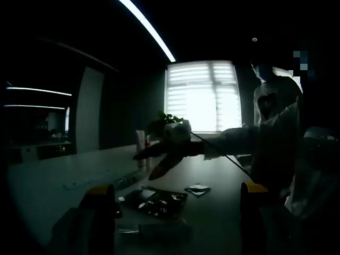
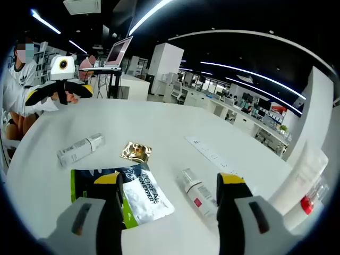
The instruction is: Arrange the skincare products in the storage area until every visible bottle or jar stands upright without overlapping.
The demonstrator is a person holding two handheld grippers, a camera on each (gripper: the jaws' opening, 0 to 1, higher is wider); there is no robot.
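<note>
In the right gripper view, the skincare products lie scattered on a white table (image 2: 159,122). A small bottle with a red label (image 2: 195,192) lies on its side at about 5 o'clock, just beside the right gripper's (image 2: 169,199) yellow-tipped jaws, which stand wide apart with nothing between them. A second white tube (image 2: 79,150) lies flat at 9 o'clock, well apart from the first. Between them rests a gold sachet (image 2: 136,152), and below it a silver-and-green L'Oreal packet (image 2: 127,194) lies flat between the jaws, partly hidden by the left one. At 4 o'clock, at the table's edge, a tall white tube (image 2: 305,175) stands upright, with a clear bottle with a red cap (image 2: 311,202) close beside it. A white power strip (image 2: 210,154) runs along the table towards 3 o'clock. At 10 o'clock the left gripper (image 2: 58,91) hovers over the far edge, jaws spread, held by a person in white (image 2: 13,90).

The left gripper view is dark and backlit by a bright window (image 1: 202,95). Its own jaws stand wide and empty. Between them lie a dark packet (image 1: 159,202) and a small sachet (image 1: 197,189). The right gripper (image 1: 159,156) appears at centre, and a pale tube (image 1: 140,146) stands upright at 11 o'clock behind it.
</note>
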